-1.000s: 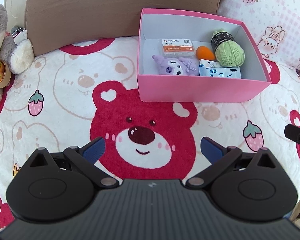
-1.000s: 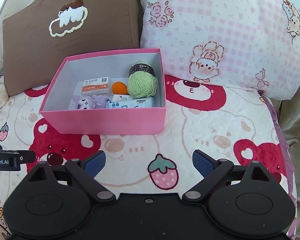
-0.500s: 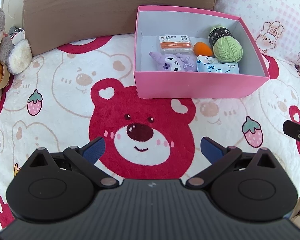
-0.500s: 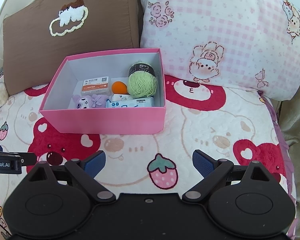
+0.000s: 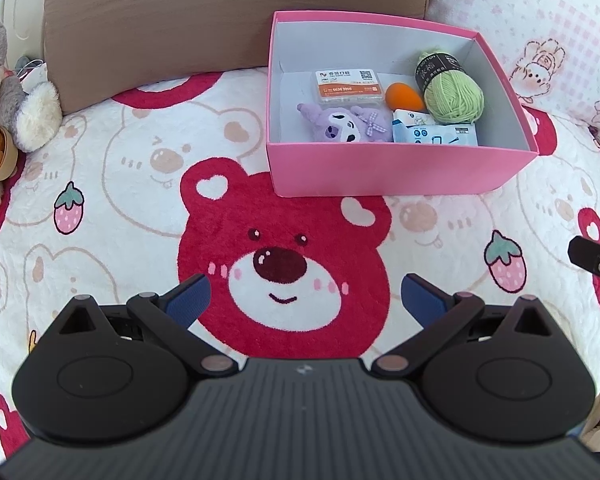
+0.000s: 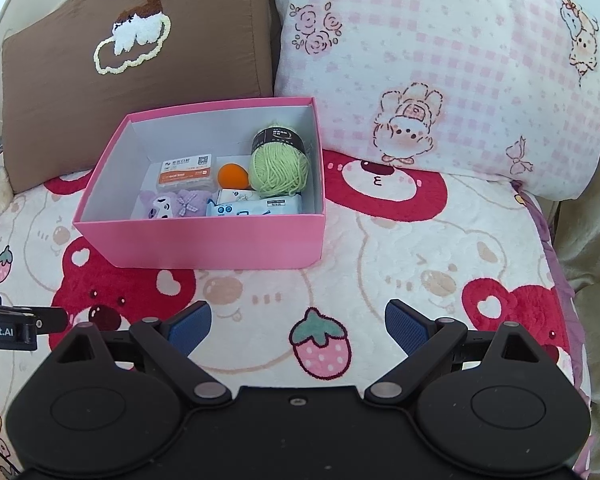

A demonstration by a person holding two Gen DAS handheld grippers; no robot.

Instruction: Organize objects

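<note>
a pink box (image 5: 396,168) is seen standing on a bear-print blanket (image 5: 140,184), close in front of a brown cushion (image 5: 204,12) and a pink checked pillow (image 6: 452,64). inside the box, a ball of green yarn (image 5: 454,94) with a black label is set toward the right wall, an orange egg-shaped object (image 5: 403,97) just beside it, and a clear case with an orange-and-white label (image 5: 347,87) toward the back. a purple plush toy (image 5: 346,128) and a blue-and-white packet (image 5: 434,133) are laid along the near wall, side by side. a grey plush rabbit (image 5: 4,92) is seen at the blanket's left edge. the left gripper (image 5: 304,294) is held above the red bear face, its blue-padded fingers spread wide and nothing between them. the right gripper (image 6: 298,322) is likewise released and empty, held over a strawberry print, well short of the box.
</note>
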